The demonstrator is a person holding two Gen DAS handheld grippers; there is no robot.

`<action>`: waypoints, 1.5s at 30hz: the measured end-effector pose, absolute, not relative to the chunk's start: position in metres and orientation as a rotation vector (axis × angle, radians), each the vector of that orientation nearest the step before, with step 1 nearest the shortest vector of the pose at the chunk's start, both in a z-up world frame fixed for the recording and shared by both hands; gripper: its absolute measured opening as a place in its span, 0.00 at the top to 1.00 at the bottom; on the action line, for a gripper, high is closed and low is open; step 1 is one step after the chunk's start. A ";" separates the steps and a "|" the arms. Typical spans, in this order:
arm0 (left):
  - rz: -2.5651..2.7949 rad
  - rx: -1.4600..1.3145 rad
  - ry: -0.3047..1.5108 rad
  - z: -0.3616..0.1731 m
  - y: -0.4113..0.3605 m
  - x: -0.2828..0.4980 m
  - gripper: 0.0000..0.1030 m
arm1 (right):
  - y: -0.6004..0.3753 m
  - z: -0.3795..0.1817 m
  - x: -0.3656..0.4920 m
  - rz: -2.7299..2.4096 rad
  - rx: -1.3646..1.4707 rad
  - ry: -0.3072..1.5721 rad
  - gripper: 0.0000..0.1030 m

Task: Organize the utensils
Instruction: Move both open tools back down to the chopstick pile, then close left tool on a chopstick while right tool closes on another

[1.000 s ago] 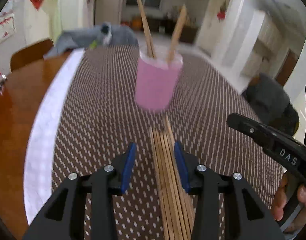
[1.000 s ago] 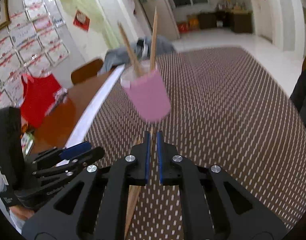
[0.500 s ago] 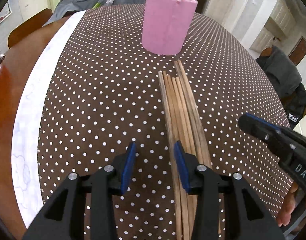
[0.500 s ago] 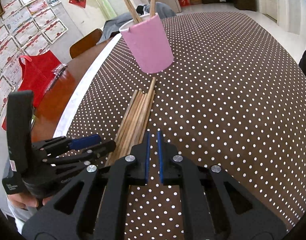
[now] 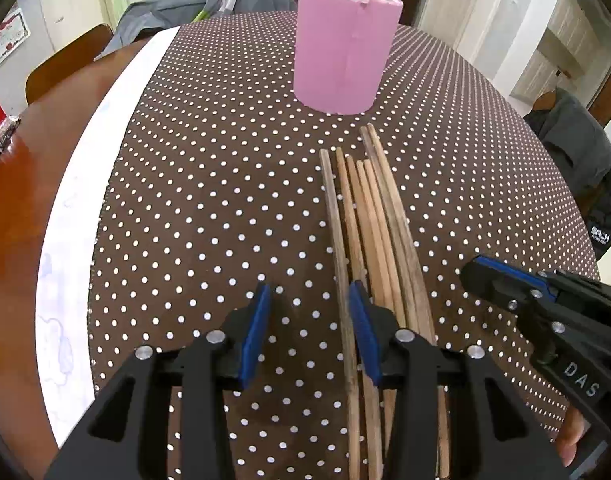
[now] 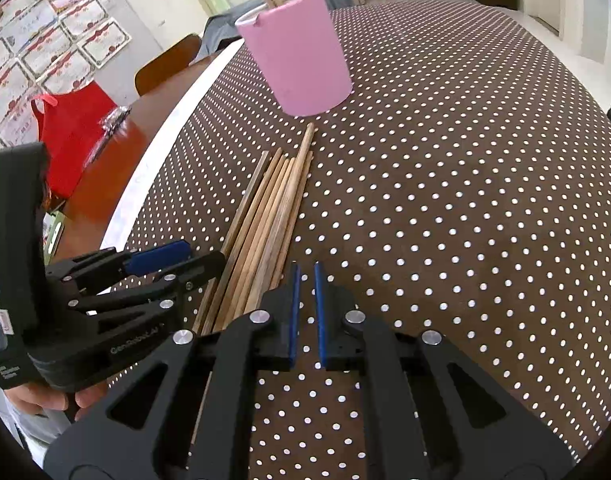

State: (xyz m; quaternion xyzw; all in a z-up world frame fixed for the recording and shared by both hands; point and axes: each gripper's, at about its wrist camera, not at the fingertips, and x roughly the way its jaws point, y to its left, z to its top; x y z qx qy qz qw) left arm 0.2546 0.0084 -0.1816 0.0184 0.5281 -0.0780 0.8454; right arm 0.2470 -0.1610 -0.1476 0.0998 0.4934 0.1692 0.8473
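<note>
A pink cup [image 5: 343,46] stands upright on the dotted brown tablecloth [image 5: 209,184] with chopsticks standing in it; it also shows in the right wrist view [image 6: 299,54]. Several wooden chopsticks [image 5: 371,232] lie side by side in front of the cup, also seen in the right wrist view [image 6: 265,220]. My left gripper [image 5: 309,320] is open and empty, low over the near ends, its right finger at the leftmost chopstick. My right gripper [image 6: 306,304] has its jaws nearly together with nothing between them, just right of the bundle.
The cloth has a white border [image 5: 85,184] on the left, then bare wooden table [image 5: 13,208]. A red bag [image 6: 73,128] lies on the wood. Grey clothing [image 5: 209,0] and a chair [image 5: 61,64] are at the far side. A dark jacket [image 5: 581,164] is at the right.
Both grippers have dropped and drawn back toward the near ends of the chopsticks. The cup now looks farther away. The left jaws stay open, the right jaws stay nearly closed.
</note>
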 end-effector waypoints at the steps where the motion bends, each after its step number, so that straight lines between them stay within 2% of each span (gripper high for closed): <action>1: -0.161 0.056 1.116 -0.181 0.006 0.254 0.60 | -0.160 -0.148 0.248 0.356 0.207 1.046 0.92; 5: -0.158 0.127 1.118 -0.184 -0.002 0.251 0.59 | -0.156 -0.151 0.253 0.363 0.199 1.067 0.91; 32: -0.109 0.027 1.099 -0.183 0.023 0.259 0.59 | -0.128 -0.155 0.276 0.320 0.129 1.117 0.91; 34: -0.112 0.024 1.100 -0.182 0.024 0.259 0.59 | -0.130 -0.152 0.277 0.313 0.145 1.107 0.86; 37: -0.114 0.025 1.099 -0.183 0.024 0.260 0.59 | -0.135 -0.145 0.275 0.301 0.162 1.070 0.63; 38: -0.114 0.024 1.097 -0.183 0.024 0.260 0.59 | -0.134 -0.144 0.275 0.304 0.153 1.064 0.52; 41: -0.111 0.037 1.094 -0.183 0.022 0.261 0.59 | -0.128 -0.142 0.276 0.305 0.120 1.061 0.53; 42: -0.110 0.036 1.093 -0.183 0.022 0.261 0.59 | -0.125 -0.142 0.277 0.302 0.106 1.061 0.57; 43: -0.110 0.036 1.093 -0.183 0.022 0.261 0.59 | -0.123 -0.142 0.279 0.300 0.093 1.064 0.67; 45: -0.110 0.033 1.094 -0.183 0.022 0.261 0.59 | -0.119 -0.144 0.283 0.298 0.077 1.078 0.68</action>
